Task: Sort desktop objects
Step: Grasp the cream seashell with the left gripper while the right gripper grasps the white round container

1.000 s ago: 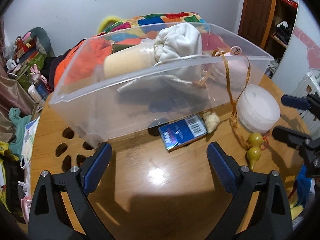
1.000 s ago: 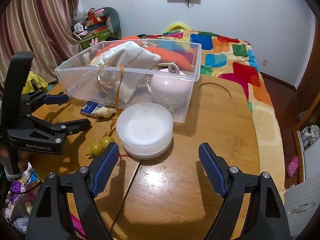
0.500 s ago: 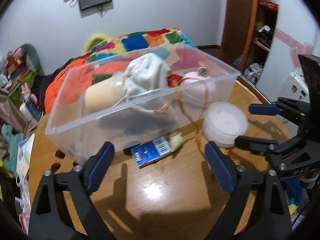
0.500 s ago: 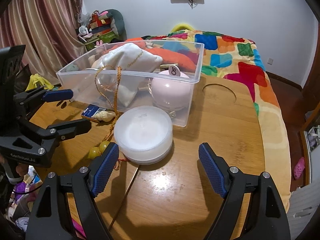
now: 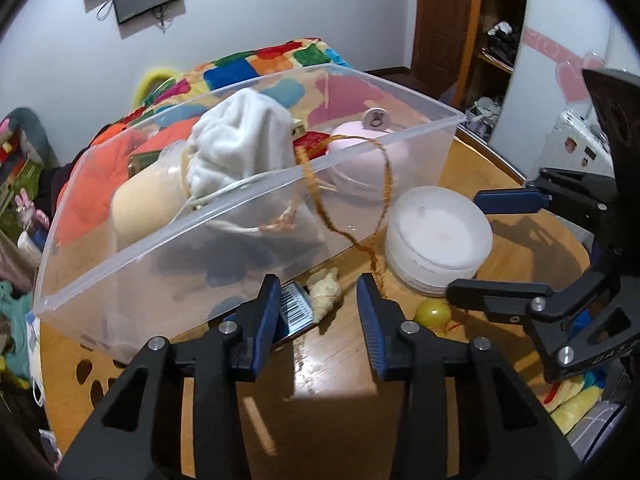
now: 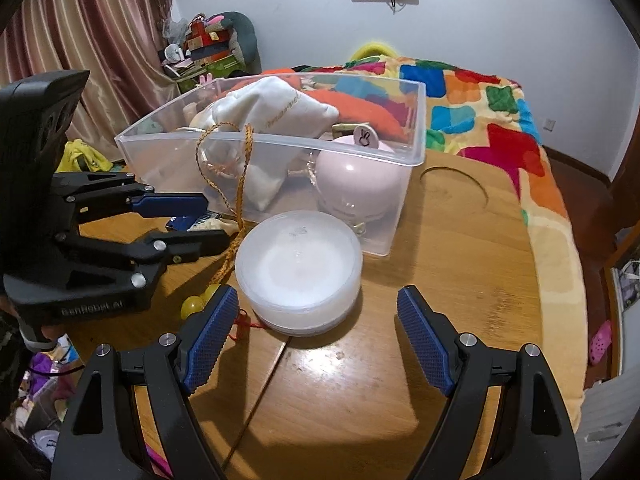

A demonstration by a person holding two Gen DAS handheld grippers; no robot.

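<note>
shell [image 5: 326, 290] lies lengthwise toward closing left jaws.

Cream shell [image 5: 326, 289] lies beside clear bin [image 5: 168, 256].

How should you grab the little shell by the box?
Probably across its narrow middle, coming from above. The shell lies flat on the table, long and lumpy, with the blue card against one side and the clear box close behind. The left gripper is above it, jaws closing, not yet touching it.
</note>
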